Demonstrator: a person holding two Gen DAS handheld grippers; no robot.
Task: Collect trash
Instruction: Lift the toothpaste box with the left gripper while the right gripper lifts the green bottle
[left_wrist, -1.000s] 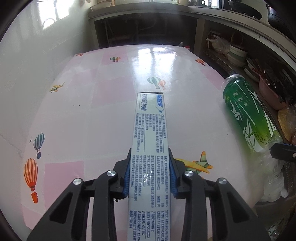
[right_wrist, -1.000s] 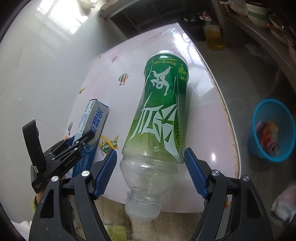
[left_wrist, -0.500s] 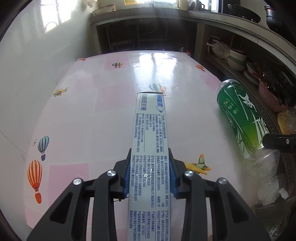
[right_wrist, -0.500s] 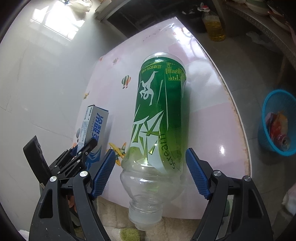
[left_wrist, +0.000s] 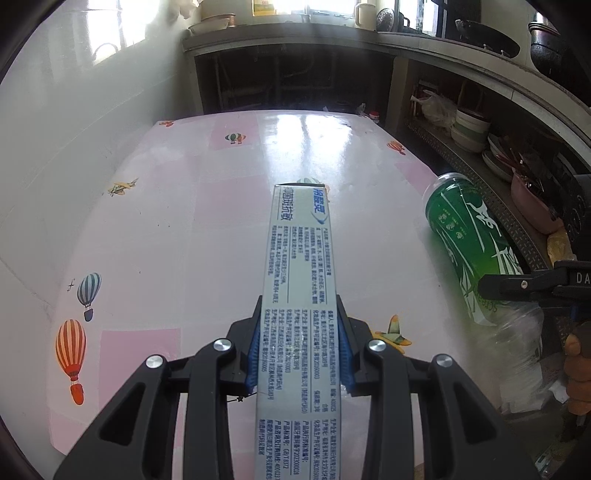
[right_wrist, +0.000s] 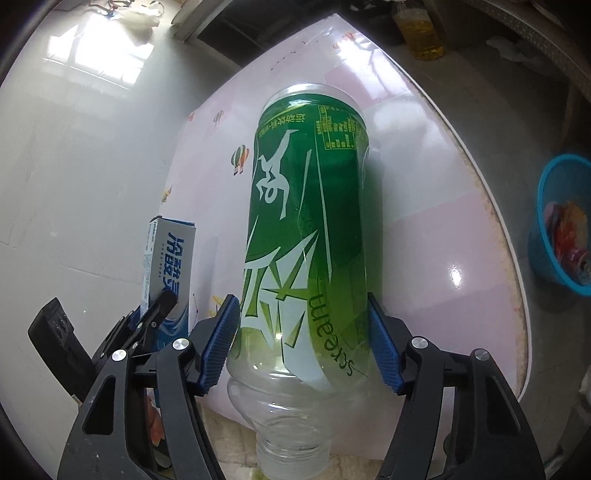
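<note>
A long grey-blue toothpaste box (left_wrist: 299, 277) sticks forward over the pink table (left_wrist: 184, 240), with my left gripper (left_wrist: 299, 354) shut on its near half. To its right a green-labelled plastic bottle (left_wrist: 465, 236) lies on its side near the table's right edge, capless neck toward me. In the right wrist view my right gripper (right_wrist: 303, 339) is closing on the bottle (right_wrist: 306, 221); both blue pads touch the label's lower end. The box (right_wrist: 166, 258) and left gripper (right_wrist: 147, 325) show at the left there.
A blue basket (right_wrist: 561, 225) holding wrappers stands on the floor right of the table. A bottle of yellow oil (right_wrist: 421, 33) stands on the floor beyond. Shelves with bowls (left_wrist: 469, 129) run along the right. A hand (left_wrist: 576, 369) holds the right gripper.
The right gripper's jaws have narrowed from clear of the bottle to touching its sides, and it has come lower and closer. The left gripper still holds the box, tilted slightly upward.
</note>
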